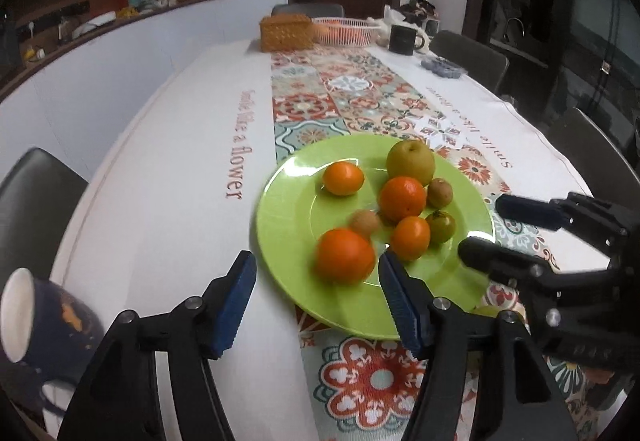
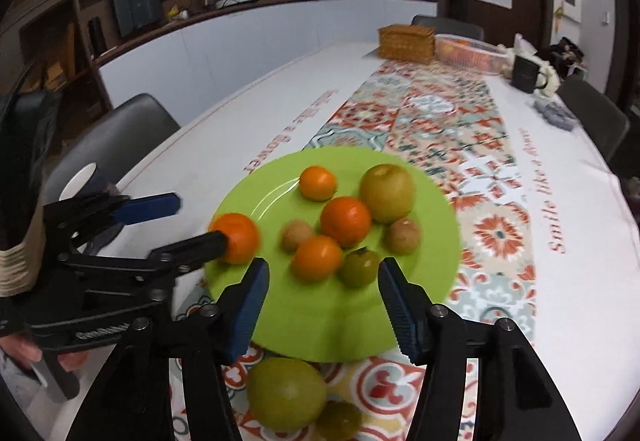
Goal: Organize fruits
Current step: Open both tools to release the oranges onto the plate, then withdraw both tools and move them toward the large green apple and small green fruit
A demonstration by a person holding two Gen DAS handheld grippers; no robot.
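Observation:
A green plate [image 1: 288, 217] [image 2: 352, 325] on the patterned runner holds several fruits: oranges, a yellow-green pear [image 1: 411, 162] [image 2: 386, 192], brown small fruits and a green persimmon [image 1: 441, 226] [image 2: 359, 266]. My left gripper [image 1: 318, 297] [image 2: 176, 217] is open, its fingers either side of the nearest orange [image 1: 345, 255] [image 2: 237, 243], which lies on the plate's near-left part. My right gripper [image 2: 322, 305] [image 1: 478, 227] is open and empty over the plate's near edge. A green pear [image 2: 286, 393] and a small green fruit [image 2: 339, 419] lie on the runner in front of the plate.
A dark mug [image 1: 44, 321] stands at the near left of the table. At the far end are a wicker box [image 1: 286, 32], a white basket [image 1: 346, 29], a black mug [image 1: 404, 38] and a blue tray [image 1: 443, 66]. Dark chairs [image 1: 28, 209] surround the table.

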